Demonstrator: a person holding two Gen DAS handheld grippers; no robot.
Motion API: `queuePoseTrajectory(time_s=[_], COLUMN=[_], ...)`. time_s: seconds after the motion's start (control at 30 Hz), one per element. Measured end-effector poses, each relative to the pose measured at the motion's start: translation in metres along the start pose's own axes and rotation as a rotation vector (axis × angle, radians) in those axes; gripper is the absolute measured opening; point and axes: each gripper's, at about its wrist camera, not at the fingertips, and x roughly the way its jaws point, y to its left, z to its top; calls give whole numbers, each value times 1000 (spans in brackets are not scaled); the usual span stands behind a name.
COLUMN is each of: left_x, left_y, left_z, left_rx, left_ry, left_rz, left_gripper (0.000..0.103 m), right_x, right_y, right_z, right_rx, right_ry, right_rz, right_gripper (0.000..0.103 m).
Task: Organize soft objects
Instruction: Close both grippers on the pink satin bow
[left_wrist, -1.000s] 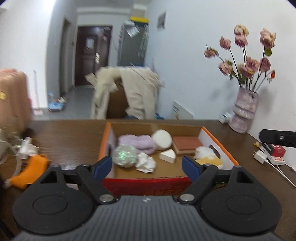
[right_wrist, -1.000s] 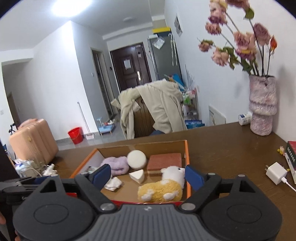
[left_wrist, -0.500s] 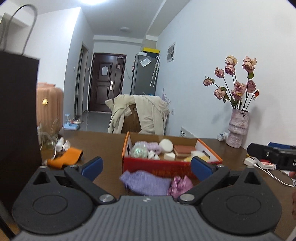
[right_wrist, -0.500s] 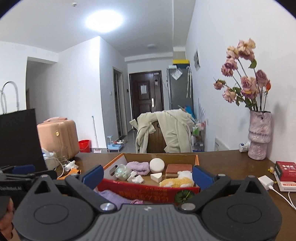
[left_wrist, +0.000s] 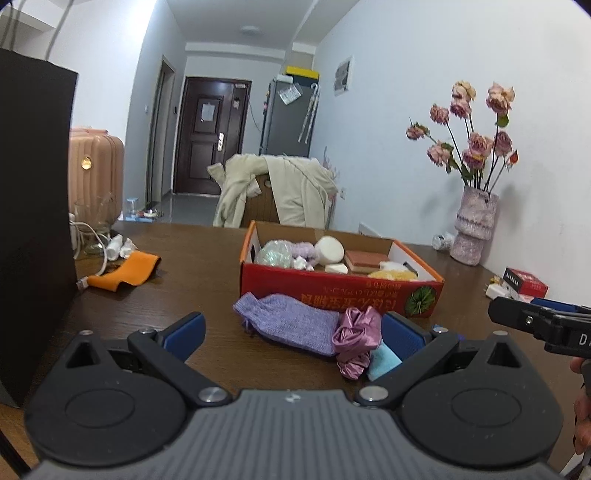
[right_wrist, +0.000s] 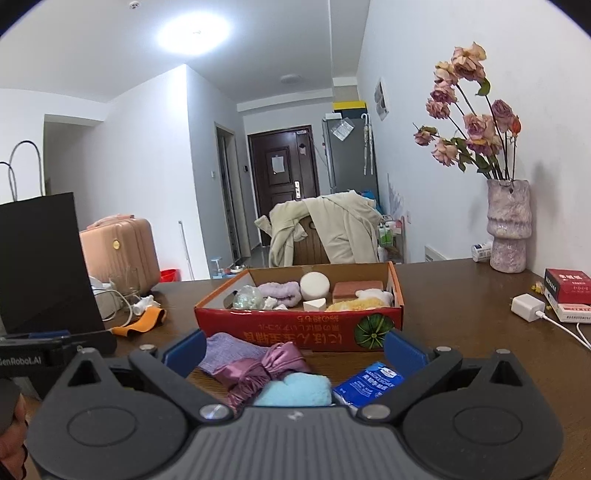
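A red cardboard box (left_wrist: 332, 291) (right_wrist: 295, 328) on the brown table holds several soft items: a glittery ball (left_wrist: 273, 253), a lilac cloth, a white round sponge (right_wrist: 314, 286), a brick-coloured sponge (right_wrist: 356, 290) and a yellow plush (right_wrist: 356, 304). In front of it lie a purple knit pouch (left_wrist: 291, 323) (right_wrist: 231, 350), a pink satin scrunchie (left_wrist: 356, 336) (right_wrist: 264, 369), a light blue sponge (right_wrist: 295, 389) and a blue tissue pack (right_wrist: 369, 382). My left gripper (left_wrist: 293, 332) is open and empty, above the pouch. My right gripper (right_wrist: 293, 349) is open and empty, above the scrunchie and sponge.
A black paper bag (left_wrist: 33, 206) stands at the left. An orange cloth (left_wrist: 123, 275), cables and a glass lie left of the box. A vase of dried roses (right_wrist: 508, 225), a white charger (right_wrist: 528, 306) and a red box (right_wrist: 565, 286) are on the right.
Both grippers have pulled back and up from the box, toward the table's near side. The pouch, scrunchie, blue sponge and tissue pack have come into view in front of the box.
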Motion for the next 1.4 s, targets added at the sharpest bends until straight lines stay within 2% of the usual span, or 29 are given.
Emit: queuePoseTrajectory(time_s=[0.27, 0.4, 0.5, 0.57, 0.6, 0.67, 0.83, 0.9, 0.93, 0.97, 1.07, 1.1, 1.17, 1.23, 1.33, 1.4], left_x=[39, 66, 90, 110, 120, 139, 159, 160, 162, 163, 164, 164, 164, 162, 151, 136], left_y=[-5, -10, -13, -15, -16, -16, -16, -14, -13, -12, -11, -12, -12, -13, -15, -16], left_z=[-4, -5, -4, -6, -7, -12, -29, -31, -31, -31, -33, -33, -32, -30, -23, -16], left_rx=[-13, -44, -89, -113, -122, -144, -158, -160, -167, -171, -168, -160, -155, -147, -128, -120], left_ry=[67, 104, 138, 183, 210, 268, 345, 337, 338, 340, 343, 341, 339, 335, 302, 253], left_rz=[-21, -63, -112, -131, -136, -163, -229, -242, -253, -266, -279, -275, -279, -278, -257, -252], left_gripper=[103, 103, 91, 71, 68, 55, 53, 53, 51, 44, 28, 27, 23, 21, 20, 20], right_x=[37, 62, 84, 101, 109, 130, 179, 196, 204, 210, 214, 215, 214, 212, 204, 191], right_y=[-9, -15, -19, -21, -22, -24, -21, -18, -16, -14, -15, -17, -19, -16, -13, -9], right_z=[-6, -8, -7, -4, -3, -1, 0, -4, -7, -11, -18, -18, -18, -17, -12, -5], right_rx=[10, 15, 21, 22, 24, 30, 28, 27, 25, 23, 41, 52, 59, 53, 45, 39], right_ry=[75, 113, 136, 151, 159, 178, 250, 289, 310, 334, 349, 353, 367, 369, 345, 305], right_rz=[4, 9, 1, -4, 4, 21, 82, 98, 112, 123, 146, 156, 174, 174, 173, 176], right_gripper=[99, 94, 92, 86, 85, 83, 72, 66, 55, 46, 42, 40, 30, 25, 22, 22])
